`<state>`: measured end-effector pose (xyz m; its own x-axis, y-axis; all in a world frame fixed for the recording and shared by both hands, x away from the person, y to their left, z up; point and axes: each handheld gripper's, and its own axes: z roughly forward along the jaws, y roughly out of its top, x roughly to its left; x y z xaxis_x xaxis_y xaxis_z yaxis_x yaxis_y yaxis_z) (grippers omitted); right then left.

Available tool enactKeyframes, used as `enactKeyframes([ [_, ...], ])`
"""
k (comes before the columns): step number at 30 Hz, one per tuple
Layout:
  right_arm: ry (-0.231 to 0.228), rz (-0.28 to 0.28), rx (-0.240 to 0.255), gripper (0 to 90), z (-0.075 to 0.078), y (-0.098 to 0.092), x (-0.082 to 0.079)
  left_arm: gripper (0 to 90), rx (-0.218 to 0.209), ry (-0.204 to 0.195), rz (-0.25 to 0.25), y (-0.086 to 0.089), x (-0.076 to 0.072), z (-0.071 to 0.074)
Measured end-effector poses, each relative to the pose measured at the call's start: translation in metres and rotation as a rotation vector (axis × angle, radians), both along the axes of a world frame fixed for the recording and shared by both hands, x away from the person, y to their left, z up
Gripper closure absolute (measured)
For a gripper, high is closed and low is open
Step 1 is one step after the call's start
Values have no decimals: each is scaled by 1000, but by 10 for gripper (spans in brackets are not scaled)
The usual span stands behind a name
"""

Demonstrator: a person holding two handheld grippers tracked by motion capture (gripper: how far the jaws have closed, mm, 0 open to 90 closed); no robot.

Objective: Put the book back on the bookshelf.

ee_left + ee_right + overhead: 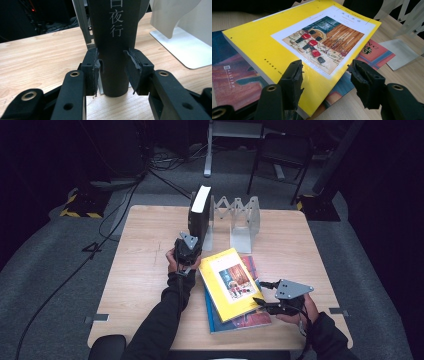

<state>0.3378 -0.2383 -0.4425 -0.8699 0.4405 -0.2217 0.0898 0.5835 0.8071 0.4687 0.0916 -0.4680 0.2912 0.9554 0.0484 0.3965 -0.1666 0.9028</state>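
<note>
Presently, table (145,270): a light wooden top on which everything is set.
Bookstand (244,222): a pale expanding rack placed at the far middle of the table, its plates joined by a zigzag lattice.
Black book (199,217): stood upright on its lower edge against the left plate of the bookstand, spine turned toward the person, pale lettering seen on the spine in the left gripper view (115,47).
Yellow book (229,282): laid flat on top of a blue and red book (240,320), near the table's front right; a framed picture is shown on its cover (287,47).
Left gripper (187,249): brought up to the foot of the black book, so that the spine is set between the two jaws (113,72); the left pad is touched to the spine, a thin gap is seen at the right pad, so no full clamp is made out.
Right gripper (262,295): held at the yellow book's near right corner, jaws kept moderately apart; the corner is seen between them (325,82), and nothing is held.
</note>
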Motion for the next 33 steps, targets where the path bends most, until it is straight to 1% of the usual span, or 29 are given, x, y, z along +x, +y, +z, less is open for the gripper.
enactKeyframes([
  [1, 2, -2, 1, 430, 0, 0, 0, 611, 1, 0, -10, 1, -1, 1],
  [2, -1, -10, 4, 418, 1, 0, 0, 590, 14, 1, -38, 5, -2, 1],
  [3, -1, -10, 4, 418, 1, 0, 0, 584, 14, 1, -38, 5, -2, 1],
  [5, 3, -16, 10, 414, 1, -1, 0, 575, 35, 2, -70, 9, -5, 3],
  [6, 3, -17, 11, 413, 1, -1, 0, 570, 51, 3, -78, 12, -7, 3],
  [7, 4, -20, 13, 411, 1, -1, 0, 562, 55, 3, -87, 13, -9, 4],
  [8, 8, -23, 18, 410, 1, -1, 0, 556, 64, 6, -113, 17, -11, 5],
  [9, 9, -21, 19, 409, 2, -1, 0, 544, 75, 9, -124, 18, -13, 5],
  [10, 10, -19, 22, 406, 2, -1, 0, 534, 84, 13, -146, 20, -15, 6],
  [11, 10, -19, 22, 406, 2, -1, 0, 521, 84, 13, -146, 20, -15, 6],
  [12, 13, -20, 23, 399, 3, 0, 0, 507, 103, 31, -175, 23, -18, 7],
  [13, 13, -21, 23, 395, 3, 0, -1, 498, 126, 31, -186, 24, -20, 7],
  [14, 13, -21, 23, 395, 3, 0, -1, 494, 126, 31, -186, 24, -20, 7],
  [15, 15, -23, 25, 391, 3, 0, -1, 494, 141, 33, -203, 26, -22, 8],
  [16, 18, -24, 30, 388, 3, -1, -1, 487, 147, 37, -213, 28, -24, 7],
  [17, 28, -28, 37, 385, 3, -2, -3, 479, 154, 45, -222, 29, -25, 7],
  [19, 32, -27, 42, 384, 3, -3, -3, 475, 178, 63, -241, 33, -28, 5],
  [22, 37, -32, 47, 377, 4, -5, -5, 464, 183, 87, -271, 38, -33, 2],
  [24, 43, -39, 42, 351, 3, -6, -6, 451, 191, 104, -297, 41, -36, 1],
  [26, 44, -40, 41, 345, 3, -7, -7, 436, 202, 113, -321, 44, -41, 0],
  [28, 52, -45, 40, 345, 2, -8, -8, 429, 203, 126, -336, 49, -45, -1],
  [29, 52, -45, 40, 345, 2, -8, -8, 421, 203, 126, -336, 49, -45, -1],
  [31, 58, -44, 46, 345, 2, -10, -9, 413, 207, 148, -359, 54, -52, -3],
  [33, 66, -44, 49, 346, 2, -11, -10, 406, 209, 152, -363, 56, -54, -4],
])
